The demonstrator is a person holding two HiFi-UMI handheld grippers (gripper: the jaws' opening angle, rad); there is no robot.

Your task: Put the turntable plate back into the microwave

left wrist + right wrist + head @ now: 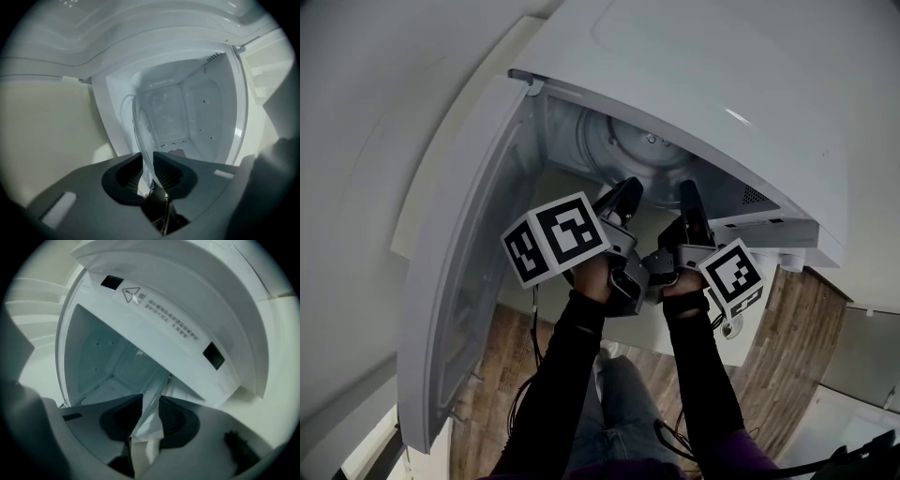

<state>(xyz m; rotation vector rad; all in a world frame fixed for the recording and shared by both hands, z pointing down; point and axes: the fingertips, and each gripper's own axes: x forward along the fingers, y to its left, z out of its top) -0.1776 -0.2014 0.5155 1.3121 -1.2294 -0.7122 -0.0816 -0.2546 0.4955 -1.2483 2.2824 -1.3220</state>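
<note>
Left gripper (pixel 149 161) and right gripper (pixel 151 404) fingers both pinch the turntable plate (pixel 141 129)

A pale cream tabletop (pixel 565 185) carries the white microwave (pixel 703 84), which stands on it at the far right and covers most of what shows of it. A bare strip of the tabletop lies in front of the open cavity and ends at a straight near edge. The microwave's door (pixel 459 281) hangs open at the left, reaching out past that edge. Below is a floor (pixel 787 356) of brown wood planks, seen at near left and near right. The person's legs (pixel 619 403) stand close to the tabletop's near edge.
</note>
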